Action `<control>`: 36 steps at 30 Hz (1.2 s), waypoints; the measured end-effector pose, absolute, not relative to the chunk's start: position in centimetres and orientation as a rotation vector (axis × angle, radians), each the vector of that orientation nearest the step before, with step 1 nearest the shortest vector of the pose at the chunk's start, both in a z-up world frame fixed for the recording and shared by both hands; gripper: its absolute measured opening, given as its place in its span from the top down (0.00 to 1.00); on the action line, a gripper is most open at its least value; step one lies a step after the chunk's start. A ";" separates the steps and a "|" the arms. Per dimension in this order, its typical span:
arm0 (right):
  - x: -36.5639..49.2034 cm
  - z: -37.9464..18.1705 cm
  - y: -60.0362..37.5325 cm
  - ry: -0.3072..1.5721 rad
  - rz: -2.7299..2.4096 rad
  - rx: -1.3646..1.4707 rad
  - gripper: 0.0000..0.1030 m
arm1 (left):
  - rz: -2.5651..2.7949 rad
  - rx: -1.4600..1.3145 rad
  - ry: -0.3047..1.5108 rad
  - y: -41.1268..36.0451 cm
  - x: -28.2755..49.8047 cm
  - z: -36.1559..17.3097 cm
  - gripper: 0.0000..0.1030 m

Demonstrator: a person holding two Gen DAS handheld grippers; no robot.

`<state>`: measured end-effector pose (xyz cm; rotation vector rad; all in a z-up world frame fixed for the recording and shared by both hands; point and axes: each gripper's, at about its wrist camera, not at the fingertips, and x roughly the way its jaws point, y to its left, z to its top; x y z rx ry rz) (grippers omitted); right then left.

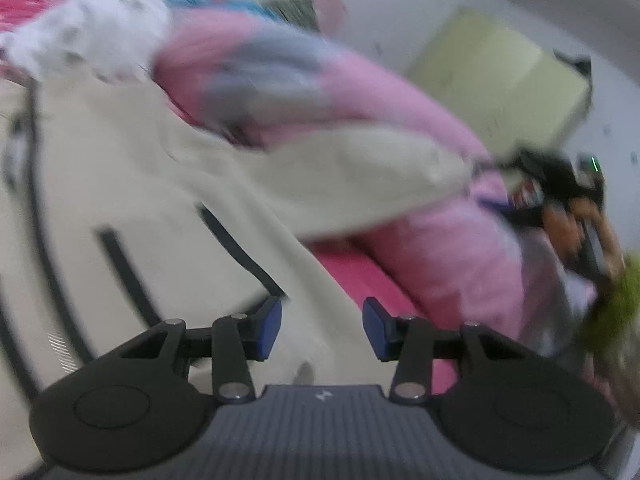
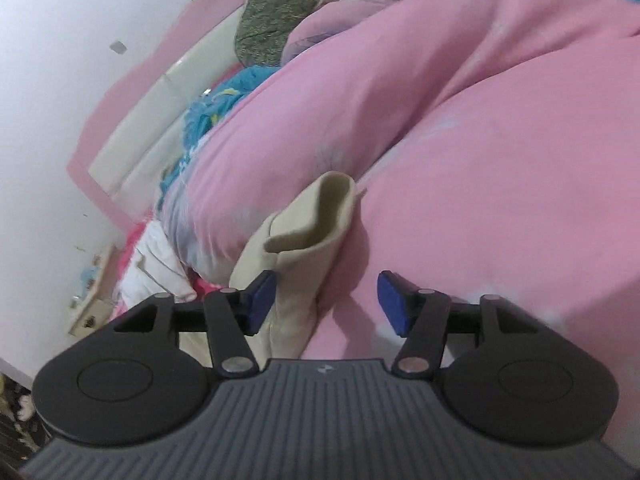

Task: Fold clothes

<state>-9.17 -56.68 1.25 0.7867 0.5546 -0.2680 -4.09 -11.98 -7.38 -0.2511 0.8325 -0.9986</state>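
A cream garment with black stripes (image 1: 160,184) lies spread on the bed, blurred in the left wrist view. One sleeve stretches right across the pink duvet (image 1: 420,112). My left gripper (image 1: 322,330) is open just above the garment's edge, with cream cloth showing between the blue pads but not pinched. In the right wrist view the cream sleeve cuff (image 2: 304,232) stands curled against the pink duvet (image 2: 480,160). My right gripper (image 2: 326,304) is open, and its left fingertip (image 2: 260,300) is beside the sleeve without gripping it. A person's hand (image 1: 580,220) on a dark device appears blurred at the sleeve's far end.
A hot pink sheet (image 1: 360,280) shows under the garment. A white fluffy item (image 1: 88,36) and blue blanket (image 2: 208,112) lie near the pink headboard (image 2: 132,80). A green patterned cloth (image 2: 264,28) leans there. A pale yellow cabinet (image 1: 500,76) stands by the wall.
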 end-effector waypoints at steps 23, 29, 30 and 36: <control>1.4 8.2 -56.1 0.492 -0.181 0.436 0.91 | -0.977 -0.228 1.040 -12.9 -4.9 -12.2 0.72; 1.8 12.1 -51.0 0.414 0.029 0.315 0.91 | -0.977 -0.273 1.034 -12.3 -5.0 -12.3 0.71; 2.0 12.7 -49.1 0.405 0.089 0.284 0.91 | -0.974 -0.289 1.033 -12.1 -5.1 -12.2 0.70; 1.6 15.2 -36.2 0.378 0.513 0.059 0.91 | -0.831 -0.566 0.972 -4.0 -5.4 -10.7 0.62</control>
